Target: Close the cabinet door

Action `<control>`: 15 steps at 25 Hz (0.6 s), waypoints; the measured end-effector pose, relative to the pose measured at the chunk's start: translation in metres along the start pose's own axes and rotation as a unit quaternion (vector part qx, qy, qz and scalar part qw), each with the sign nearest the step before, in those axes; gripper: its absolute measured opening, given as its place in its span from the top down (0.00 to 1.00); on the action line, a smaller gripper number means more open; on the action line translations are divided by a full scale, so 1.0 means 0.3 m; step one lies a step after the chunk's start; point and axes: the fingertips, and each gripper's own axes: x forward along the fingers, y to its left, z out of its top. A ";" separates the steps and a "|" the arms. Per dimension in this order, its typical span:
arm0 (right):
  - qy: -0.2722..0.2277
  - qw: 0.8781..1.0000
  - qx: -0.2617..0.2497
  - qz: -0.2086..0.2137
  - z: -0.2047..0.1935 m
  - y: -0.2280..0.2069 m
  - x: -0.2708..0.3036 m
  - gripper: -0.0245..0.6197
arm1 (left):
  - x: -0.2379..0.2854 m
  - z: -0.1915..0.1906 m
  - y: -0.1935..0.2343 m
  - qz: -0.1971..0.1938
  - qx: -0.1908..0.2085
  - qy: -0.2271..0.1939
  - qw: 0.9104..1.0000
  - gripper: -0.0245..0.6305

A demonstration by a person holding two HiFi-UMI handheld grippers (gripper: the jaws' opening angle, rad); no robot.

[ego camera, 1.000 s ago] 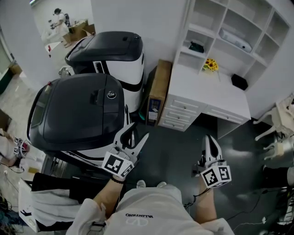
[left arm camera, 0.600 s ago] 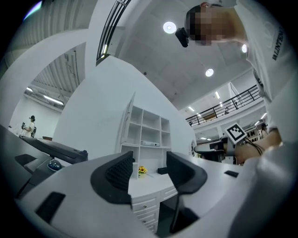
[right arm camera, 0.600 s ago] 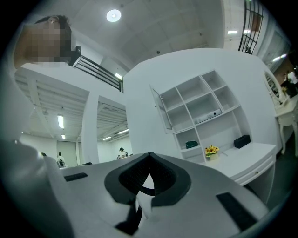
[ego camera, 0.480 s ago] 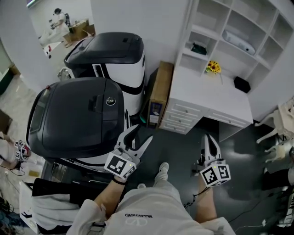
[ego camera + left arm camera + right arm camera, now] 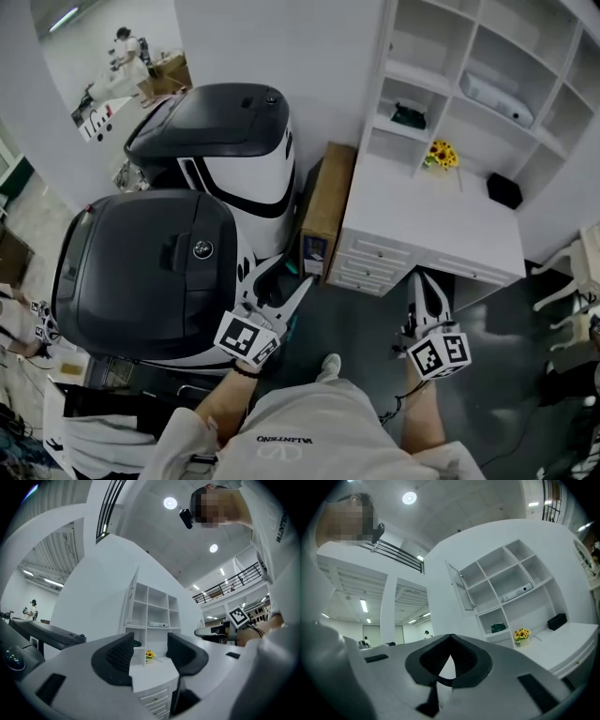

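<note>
Facing open cabinet door (image 5: 458, 590) ahead, left hand-held gripper (image 5: 286, 272) spread, right hand-held gripper (image 5: 423, 279) pinched, both empty

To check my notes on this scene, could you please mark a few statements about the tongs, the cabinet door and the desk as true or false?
1. The left tongs are open and empty. True.
2. The right tongs grip the cabinet door. False: they are shut on nothing, well apart from the door.
3. The cabinet door stands open. True.
4. The yellow flowers stand on the floor. False: they stand on the desk.
5. A green thing lies in a compartment of the shelf unit. True.
</note>
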 end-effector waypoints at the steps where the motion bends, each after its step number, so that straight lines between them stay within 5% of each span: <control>1: 0.000 1.000 0.002 0.001 0.008 -0.034 0.024 0.95 | 0.042 -0.003 0.004 0.000 0.000 0.000 1.000 0.64; 15: 0.008 1.000 0.019 0.024 0.094 -0.464 0.268 0.95 | 0.509 -0.077 0.031 0.029 0.004 0.008 1.000 0.64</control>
